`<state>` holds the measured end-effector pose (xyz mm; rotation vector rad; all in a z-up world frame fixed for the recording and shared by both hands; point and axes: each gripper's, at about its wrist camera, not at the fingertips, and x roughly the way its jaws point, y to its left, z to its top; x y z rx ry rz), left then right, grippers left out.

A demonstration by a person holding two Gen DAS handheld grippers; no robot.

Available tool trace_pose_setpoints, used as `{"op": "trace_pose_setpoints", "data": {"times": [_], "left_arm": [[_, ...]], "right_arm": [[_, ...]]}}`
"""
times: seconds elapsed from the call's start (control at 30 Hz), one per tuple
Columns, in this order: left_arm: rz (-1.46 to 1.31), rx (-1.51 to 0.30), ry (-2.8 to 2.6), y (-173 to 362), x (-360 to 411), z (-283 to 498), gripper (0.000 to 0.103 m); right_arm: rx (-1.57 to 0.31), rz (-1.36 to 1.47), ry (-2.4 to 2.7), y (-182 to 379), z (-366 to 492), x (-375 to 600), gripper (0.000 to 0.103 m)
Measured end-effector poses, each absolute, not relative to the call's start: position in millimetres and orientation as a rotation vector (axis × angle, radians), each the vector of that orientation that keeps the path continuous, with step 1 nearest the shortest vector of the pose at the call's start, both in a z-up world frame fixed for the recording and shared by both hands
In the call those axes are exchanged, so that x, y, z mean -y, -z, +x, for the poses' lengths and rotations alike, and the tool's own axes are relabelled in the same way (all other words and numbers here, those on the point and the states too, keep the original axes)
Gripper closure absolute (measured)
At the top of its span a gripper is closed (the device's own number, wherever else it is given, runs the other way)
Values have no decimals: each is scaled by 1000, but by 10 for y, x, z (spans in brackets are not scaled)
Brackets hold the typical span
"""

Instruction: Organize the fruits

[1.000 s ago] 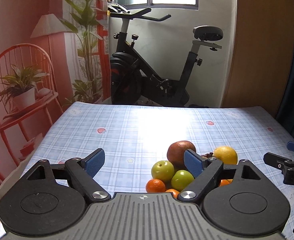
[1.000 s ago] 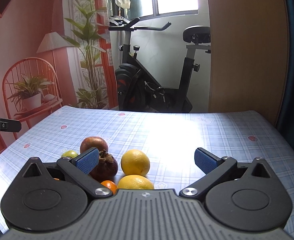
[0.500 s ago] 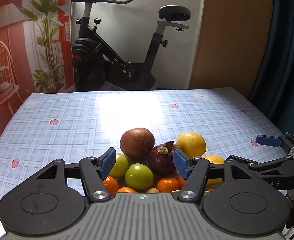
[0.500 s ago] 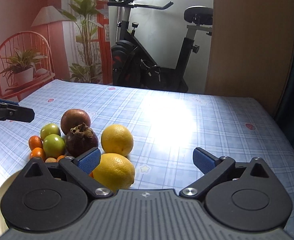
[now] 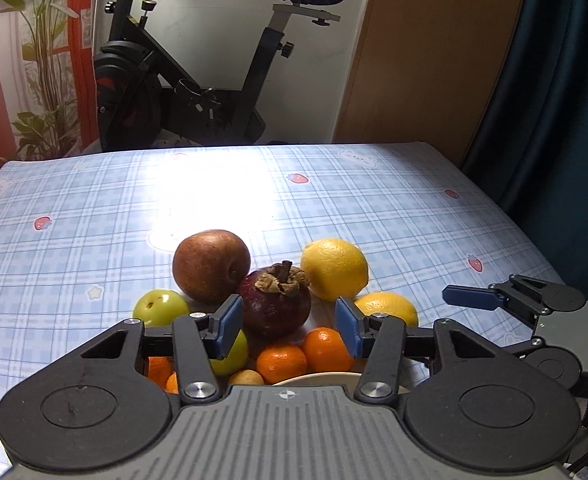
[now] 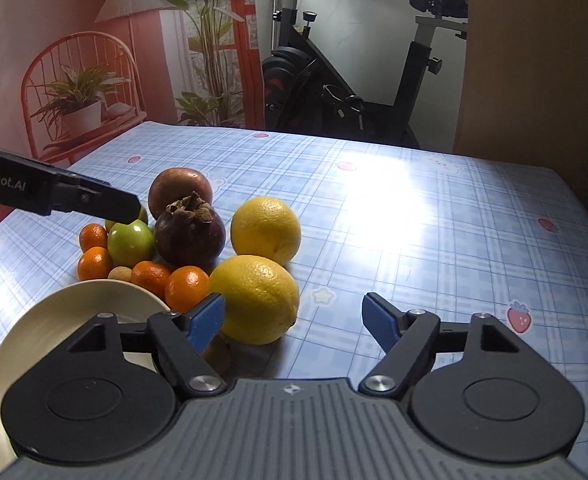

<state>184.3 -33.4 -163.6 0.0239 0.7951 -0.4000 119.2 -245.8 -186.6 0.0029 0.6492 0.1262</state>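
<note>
the mangosteen (image 5: 276, 304) sits dead ahead of the left gripper (image 5: 288, 326), just past the tips and lined up with the gap. jaws are closing but the pads aren't on it yet, so nothing's held. i'd guess it's a hard round shell, fairly light, with a dry brittle cap on top, so take it across the widest part of the body and leave the cap alone. it's wedged against the brown apple (image 5: 211, 265), the far lemon (image 5: 335, 269) and some mandarins (image 5: 302, 354), so pulling it out could send neighbours rolling.

the right gripper (image 6: 294, 318) is closing too, empty, with the near lemon (image 6: 256, 298) right at its left pad. that one looks heavier with waxy slippery skin, so grab it around the middle. the cream plate (image 6: 74, 304) is off to the left of those jaws.
</note>
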Motion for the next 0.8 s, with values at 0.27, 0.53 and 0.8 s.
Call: {"op": "trace_pose_setpoints", "data": {"times": [0.27, 0.53, 0.8], "left_arm": [[-35, -868, 492, 1753, 589, 2007, 49], [-109, -972, 548, 1972, 771, 2218, 50], [-139, -1017, 568, 2115, 851, 2328, 50]], "right_arm": [[-675, 58, -183, 1935, 1267, 2462, 35], [-701, 124, -216, 2022, 1341, 2512, 37], [-703, 172, -237, 2058, 1374, 2551, 42]]}}
